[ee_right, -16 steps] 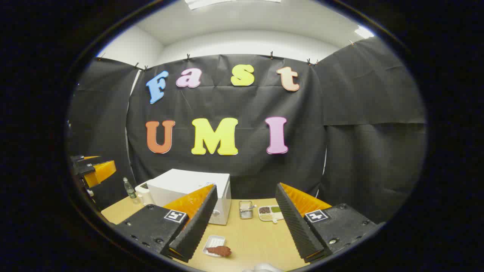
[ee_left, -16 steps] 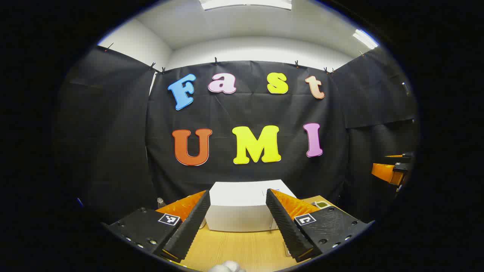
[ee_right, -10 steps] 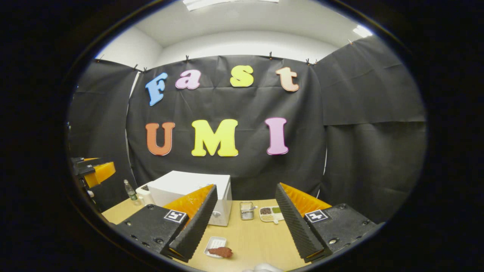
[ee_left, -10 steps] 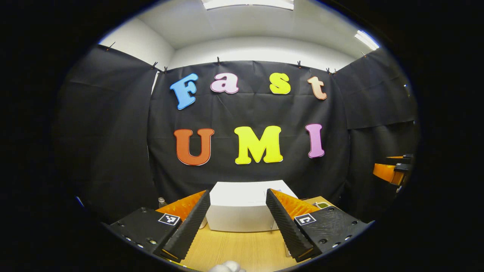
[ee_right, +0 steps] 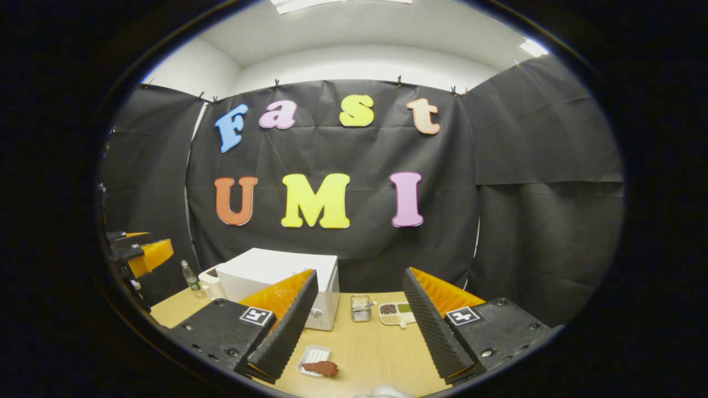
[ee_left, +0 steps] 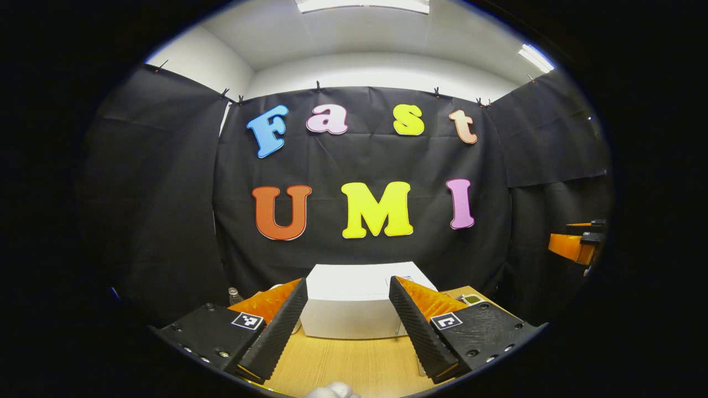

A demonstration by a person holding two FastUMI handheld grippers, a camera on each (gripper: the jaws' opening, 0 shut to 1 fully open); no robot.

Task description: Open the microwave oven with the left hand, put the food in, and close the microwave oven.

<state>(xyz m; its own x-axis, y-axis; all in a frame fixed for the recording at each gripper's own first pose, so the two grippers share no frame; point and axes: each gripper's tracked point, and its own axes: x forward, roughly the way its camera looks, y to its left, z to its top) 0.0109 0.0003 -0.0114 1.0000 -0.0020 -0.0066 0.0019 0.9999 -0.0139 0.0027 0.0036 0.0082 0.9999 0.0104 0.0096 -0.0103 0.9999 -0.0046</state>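
A white microwave oven [ee_left: 354, 307] stands shut at the back of the wooden table [ee_left: 354, 365], straight ahead of my left gripper [ee_left: 347, 326], which is open and holds nothing. The same microwave oven [ee_right: 276, 279] lies left of centre in the right gripper view. A small white tray with a brown piece of food [ee_right: 318, 366] sits on the table near the front, just right of one finger [ee_right: 287, 326]. My right gripper [ee_right: 357, 329] hangs open and empty above the table. The other gripper [ee_right: 141, 254] shows at the far left; the right one [ee_left: 575, 243] shows at the far right of the left gripper view.
A metal holder [ee_right: 360, 307] and a compartment tray with dark and green fillings [ee_right: 396, 313] stand right of the microwave oven. A small bottle [ee_right: 189, 275] and a white appliance [ee_right: 209, 282] sit to its left. Black cloth walls close the booth.
Both views have shifted very slightly; the grippers stay open and nothing on the table has moved.
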